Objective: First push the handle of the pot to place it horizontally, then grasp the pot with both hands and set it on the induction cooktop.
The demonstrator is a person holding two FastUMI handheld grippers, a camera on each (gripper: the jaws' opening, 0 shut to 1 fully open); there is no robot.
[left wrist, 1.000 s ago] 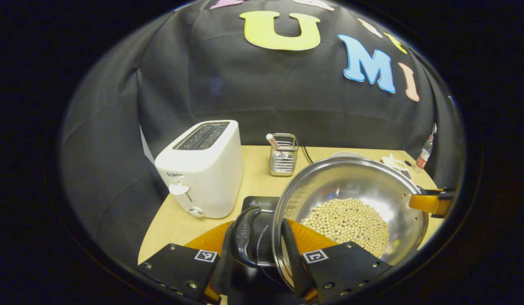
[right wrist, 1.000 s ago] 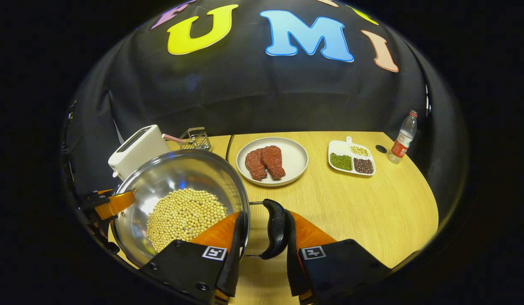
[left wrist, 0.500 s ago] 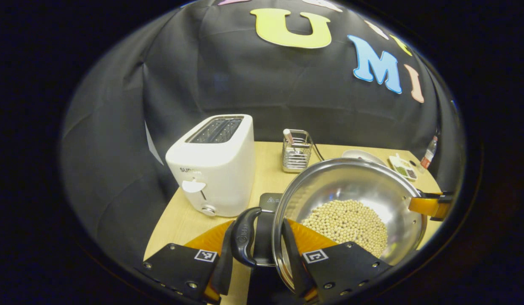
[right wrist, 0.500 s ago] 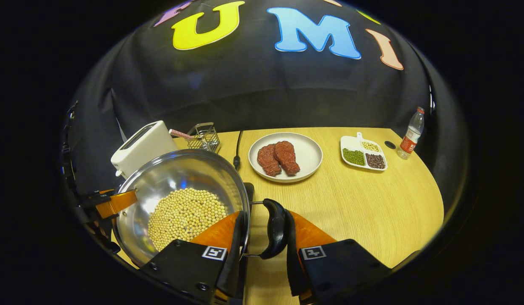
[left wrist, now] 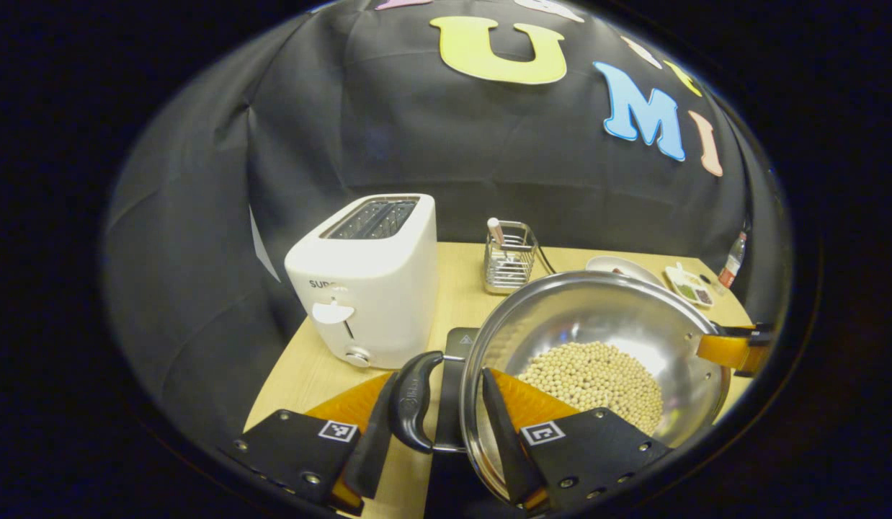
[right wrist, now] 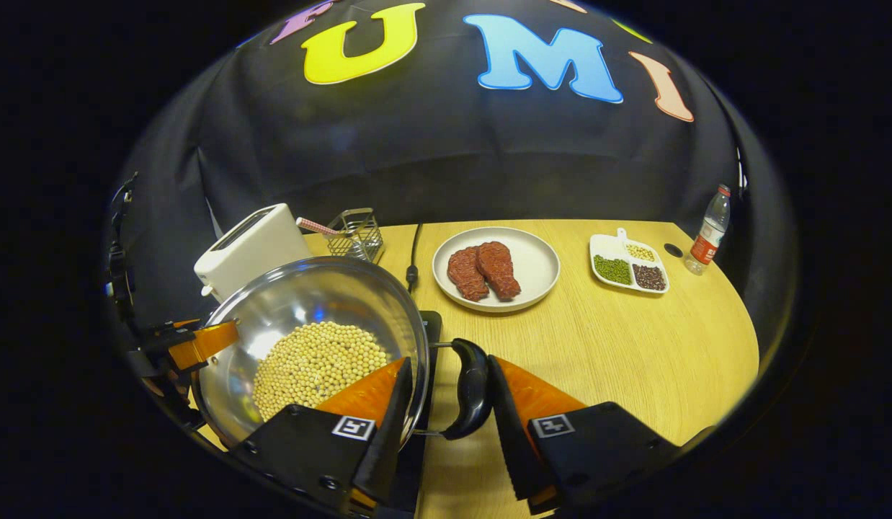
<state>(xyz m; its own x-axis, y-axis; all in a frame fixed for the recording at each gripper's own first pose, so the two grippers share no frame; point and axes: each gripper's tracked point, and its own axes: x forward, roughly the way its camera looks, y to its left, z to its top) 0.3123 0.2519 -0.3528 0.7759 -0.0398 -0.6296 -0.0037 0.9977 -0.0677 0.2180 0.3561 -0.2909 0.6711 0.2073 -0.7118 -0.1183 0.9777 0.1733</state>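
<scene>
The pot point(right wrist: 313, 339) sits on the cooktop point(right wrist: 429, 328), toaster point(left wrist: 367, 274) at its ten o'clock. Both grippers point(left wrist: 435, 411) point(right wrist: 446, 393) are parted around its handles; withdrawal seems next.

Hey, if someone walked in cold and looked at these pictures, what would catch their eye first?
Most likely the shiny steel pot full of pale beans, near the table's front left in the right gripper view, a gripper at each black side handle. Next, the white toaster just behind it in the left gripper view. Then the white plate with two red meat pieces, mid-table.
</scene>
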